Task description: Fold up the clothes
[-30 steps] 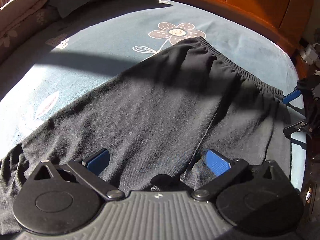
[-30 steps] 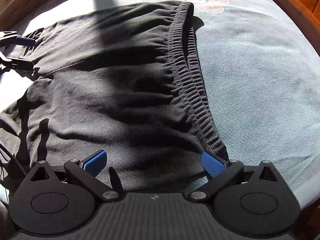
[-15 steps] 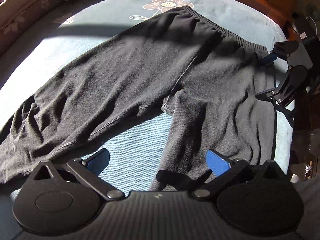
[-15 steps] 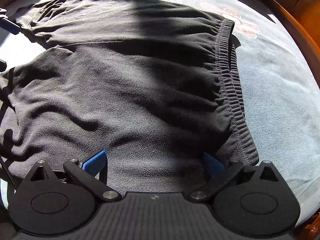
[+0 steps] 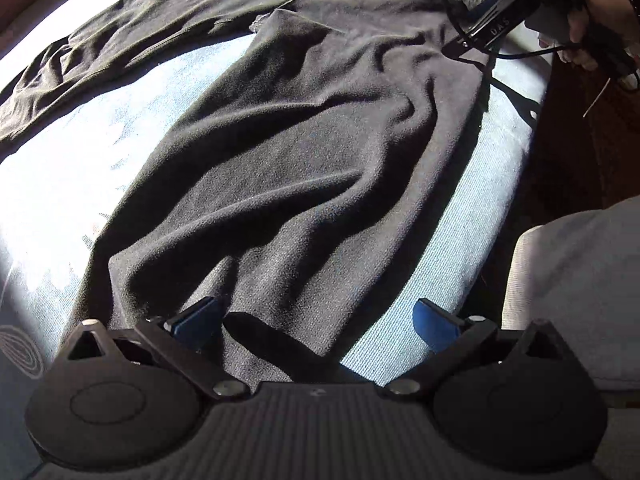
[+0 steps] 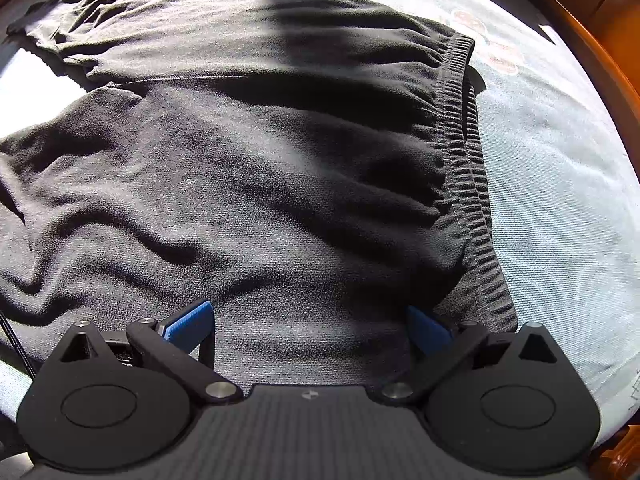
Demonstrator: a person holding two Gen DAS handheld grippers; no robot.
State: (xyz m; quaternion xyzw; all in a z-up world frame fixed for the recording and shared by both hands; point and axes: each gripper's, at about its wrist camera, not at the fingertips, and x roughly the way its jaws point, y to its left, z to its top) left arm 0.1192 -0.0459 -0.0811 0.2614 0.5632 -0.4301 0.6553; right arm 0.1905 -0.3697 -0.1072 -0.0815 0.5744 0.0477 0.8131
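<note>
Against the picture of a second ago, our left wrist view has drawn back a long way: then it sat over the seat of the black trousers (image 5: 304, 168) with the waistband close ahead, and now it hangs at the foot of one leg, so the whole garment runs away from us toward the far right. Our right wrist view has changed less. The waistband (image 6: 472, 184) that stood almost upright in it then now slants along the right side, and more of the far leg shows at the far left.

The trousers lie spread on the pale blue bed sheet (image 5: 60, 184), legs parted in a V with a wedge of sheet between them. The near leg is rumpled in long soft folds. The far leg (image 5: 132, 24) stretches to the far left and is creased near its end. The cloth is matte black, and the ribbed elastic waistband is gathered into small pleats. Hard sunlight and a broad shadow band cross the fabric.

Our left gripper (image 5: 316, 320) stands wide open over the near leg's hem, one blue pad on the cloth and the other over bare sheet. Our right gripper (image 6: 308, 324) is also spread wide, low over the waist end, gripping nothing. In the left view a hand (image 5: 576, 12) holds it at the far right.
</note>
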